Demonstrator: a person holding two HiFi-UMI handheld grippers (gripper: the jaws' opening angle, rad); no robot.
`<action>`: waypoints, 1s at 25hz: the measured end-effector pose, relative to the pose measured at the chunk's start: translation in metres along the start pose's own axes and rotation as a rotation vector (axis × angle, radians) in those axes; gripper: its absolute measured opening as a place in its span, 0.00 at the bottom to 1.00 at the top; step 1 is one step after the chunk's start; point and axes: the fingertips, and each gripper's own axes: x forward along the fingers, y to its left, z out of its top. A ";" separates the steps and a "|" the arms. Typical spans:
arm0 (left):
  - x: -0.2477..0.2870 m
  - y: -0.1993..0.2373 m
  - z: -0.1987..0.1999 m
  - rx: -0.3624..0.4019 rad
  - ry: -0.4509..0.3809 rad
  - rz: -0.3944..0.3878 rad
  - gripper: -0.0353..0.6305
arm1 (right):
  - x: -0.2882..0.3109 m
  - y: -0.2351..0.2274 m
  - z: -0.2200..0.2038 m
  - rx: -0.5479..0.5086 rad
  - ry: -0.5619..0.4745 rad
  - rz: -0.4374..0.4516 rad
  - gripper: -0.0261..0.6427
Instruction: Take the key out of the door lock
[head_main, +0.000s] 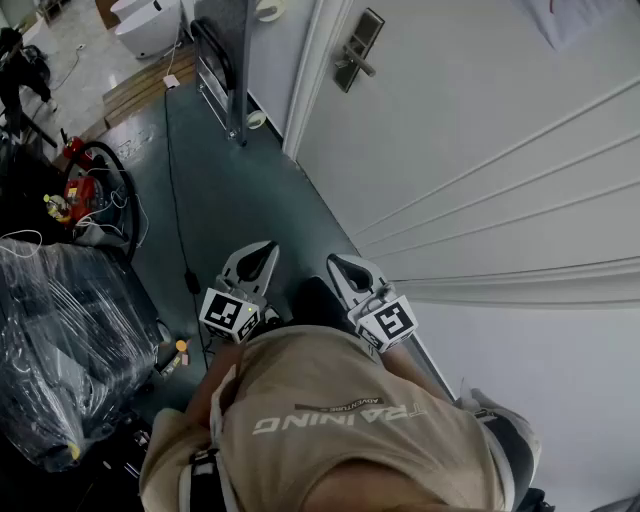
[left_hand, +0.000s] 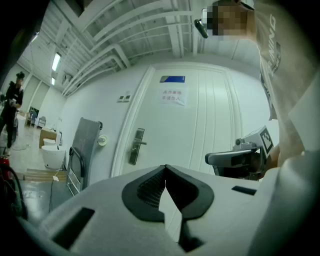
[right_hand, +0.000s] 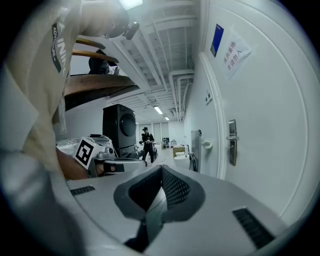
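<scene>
The white door (head_main: 480, 130) fills the right of the head view, with its metal lock plate and lever handle (head_main: 357, 48) far up near the frame's top. I cannot make out a key at this distance. The same lock plate (left_hand: 136, 146) is small in the left gripper view, and the lock plate (right_hand: 232, 142) shows again in the right gripper view. My left gripper (head_main: 262, 250) and right gripper (head_main: 340, 264) are held low, close to the person's body, far from the lock. Both are shut and empty: left gripper (left_hand: 165, 168), right gripper (right_hand: 161, 168).
A folded metal trolley (head_main: 222, 75) leans on the wall left of the door, with a tape roll (head_main: 257, 119) on the floor beside it. A plastic-wrapped bulk (head_main: 60, 340), red gear (head_main: 80, 195) and a black cable (head_main: 178, 200) lie at the left. A person (right_hand: 146, 142) stands far off.
</scene>
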 end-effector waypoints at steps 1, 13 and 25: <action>0.003 -0.007 0.002 0.005 0.001 0.001 0.07 | -0.002 -0.006 -0.003 0.012 0.018 0.008 0.06; 0.091 -0.007 0.011 -0.050 0.068 0.045 0.07 | 0.049 -0.110 0.035 -0.083 -0.059 0.100 0.06; 0.147 0.004 0.029 0.035 0.085 0.169 0.07 | 0.049 -0.178 -0.031 0.013 0.056 0.177 0.06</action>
